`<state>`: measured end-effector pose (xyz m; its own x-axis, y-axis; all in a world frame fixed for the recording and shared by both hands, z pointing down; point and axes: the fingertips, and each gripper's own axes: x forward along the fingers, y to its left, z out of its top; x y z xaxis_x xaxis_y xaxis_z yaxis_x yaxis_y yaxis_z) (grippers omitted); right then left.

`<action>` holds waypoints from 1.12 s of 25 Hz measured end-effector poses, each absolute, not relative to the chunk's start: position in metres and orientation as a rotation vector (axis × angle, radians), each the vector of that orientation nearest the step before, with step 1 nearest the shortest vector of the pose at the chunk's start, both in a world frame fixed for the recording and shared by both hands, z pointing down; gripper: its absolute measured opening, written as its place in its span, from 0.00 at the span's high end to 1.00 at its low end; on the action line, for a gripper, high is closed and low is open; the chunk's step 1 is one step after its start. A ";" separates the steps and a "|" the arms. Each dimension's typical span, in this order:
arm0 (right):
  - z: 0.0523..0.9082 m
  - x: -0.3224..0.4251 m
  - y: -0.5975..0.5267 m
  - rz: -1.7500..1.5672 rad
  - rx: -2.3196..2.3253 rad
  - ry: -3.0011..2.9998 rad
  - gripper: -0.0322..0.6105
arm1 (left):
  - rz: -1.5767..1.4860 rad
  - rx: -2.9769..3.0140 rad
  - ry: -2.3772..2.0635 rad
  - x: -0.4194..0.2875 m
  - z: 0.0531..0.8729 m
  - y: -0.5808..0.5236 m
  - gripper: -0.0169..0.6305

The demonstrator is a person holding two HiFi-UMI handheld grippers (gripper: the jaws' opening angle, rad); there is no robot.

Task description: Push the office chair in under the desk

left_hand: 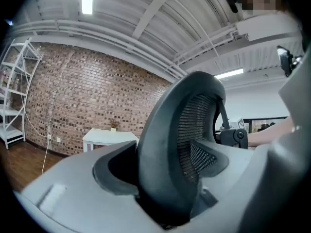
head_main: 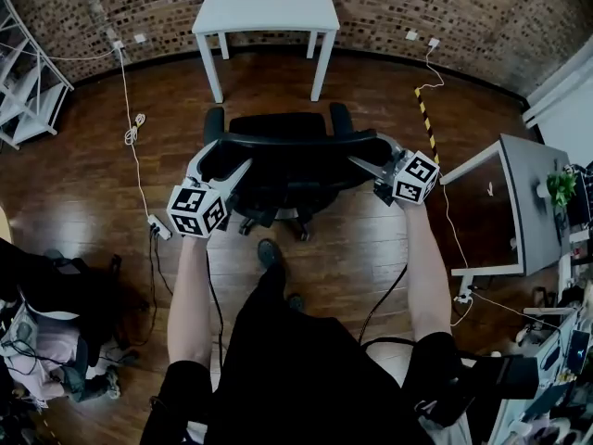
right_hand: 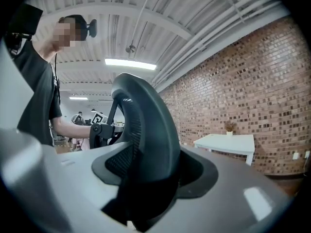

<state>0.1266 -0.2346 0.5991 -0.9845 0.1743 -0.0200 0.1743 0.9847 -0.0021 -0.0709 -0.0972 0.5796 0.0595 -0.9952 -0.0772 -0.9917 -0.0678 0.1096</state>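
Grips the chair (head_main: 283, 160) by its back from both sides. Pinches the back's left rim in the left gripper (head_main: 222, 167) and the right rim in the right gripper (head_main: 375, 154). Presses the fingers (left_hand: 73, 193) of each on the dark frame, one on the front face and one on the rear, with mesh and rim filling the gap between them. Holds both grippers level, fingertips aimed inward across the back. Faces the desk (head_main: 269, 7), straight beyond the fingertips, well apart from the chair and set against the brick wall (head_main: 417, 7). Shows bare wood floor (head_main: 278, 82) between chair and desk, with seat and armrests just past the fingers and wheels below them. Plants a shoe (head_main: 269, 251) behind the wheels, between the two forearms. Has a cable (head_main: 134, 133) on the floor out to the left of the left fingers, striped tape (head_main: 428, 123) beyond the right fingers, and a table (head_main: 519, 202) with a plant (head_main: 560, 188) further right.
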 end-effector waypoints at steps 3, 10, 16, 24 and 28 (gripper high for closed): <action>0.613 0.107 -0.249 0.004 0.308 3.112 0.54 | -0.219 2.244 -2.197 -0.085 0.586 -0.100 0.30; 0.606 0.075 -0.287 0.008 0.368 3.105 0.54 | -0.203 2.193 -2.305 -0.116 0.570 -0.121 0.30; 0.601 0.015 -0.350 0.027 0.363 3.091 0.53 | -0.200 2.167 -2.319 -0.174 0.571 -0.178 0.30; 0.589 -0.039 -0.441 0.014 0.330 3.084 0.53 | -0.200 2.131 -2.317 -0.225 0.566 -0.270 0.29; 0.562 -0.060 -0.486 -0.018 0.348 3.076 0.53 | -0.168 2.109 -2.318 -0.246 0.541 -0.320 0.29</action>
<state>-0.0602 -0.4861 0.5624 -0.9737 0.2230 -0.0472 0.2236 0.9747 -0.0066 -0.2462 -0.3200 0.5406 -0.0971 -0.9928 -0.0696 -0.9925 0.0914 0.0812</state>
